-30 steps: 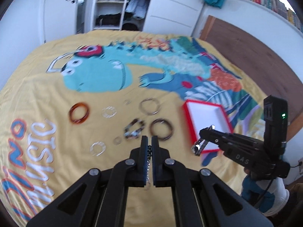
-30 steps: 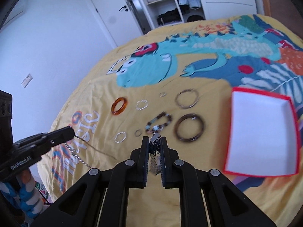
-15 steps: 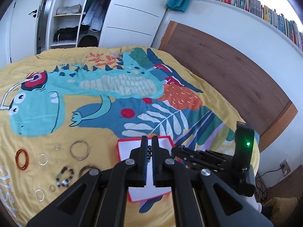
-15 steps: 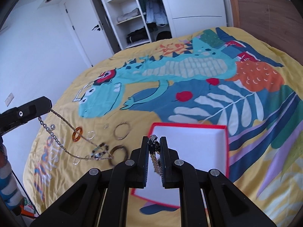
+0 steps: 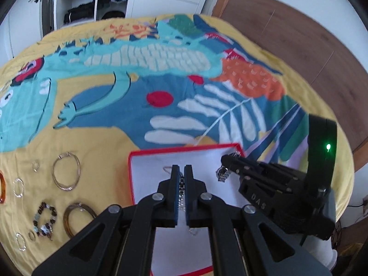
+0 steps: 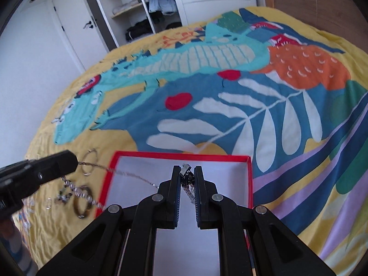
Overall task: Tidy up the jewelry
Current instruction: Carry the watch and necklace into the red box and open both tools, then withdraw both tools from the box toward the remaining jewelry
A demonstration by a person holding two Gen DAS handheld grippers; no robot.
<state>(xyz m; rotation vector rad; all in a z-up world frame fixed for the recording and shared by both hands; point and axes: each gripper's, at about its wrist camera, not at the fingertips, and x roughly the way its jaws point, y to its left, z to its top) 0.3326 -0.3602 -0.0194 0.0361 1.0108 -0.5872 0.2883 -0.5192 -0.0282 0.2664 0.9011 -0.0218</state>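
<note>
A long silver chain necklace (image 6: 133,176) hangs between my two grippers. My left gripper (image 5: 181,168) is shut on one part of the chain (image 5: 181,192), above the white floor of the red-rimmed box (image 5: 130,172). My right gripper (image 6: 186,169) is shut on the clasp end (image 6: 187,180) over the same box (image 6: 181,154). In the left wrist view the right gripper (image 5: 226,161) reaches in from the right over the box's far right corner. Seen from the right wrist, the left gripper (image 6: 74,162) sits just left of the box, with chain loops dangling below it.
On the yellow dinosaur bedspread left of the box lie a silver bangle (image 5: 66,174), a brown bangle (image 5: 76,218), a beaded bracelet (image 5: 44,218), several small rings (image 5: 18,187) and an amber ring (image 5: 2,189). A wooden headboard (image 5: 310,53) and an open wardrobe (image 5: 96,0) lie beyond.
Both grippers have carried the chain rightward and downward, from above the loose bracelets to above the box. The views now centre on the box.
</note>
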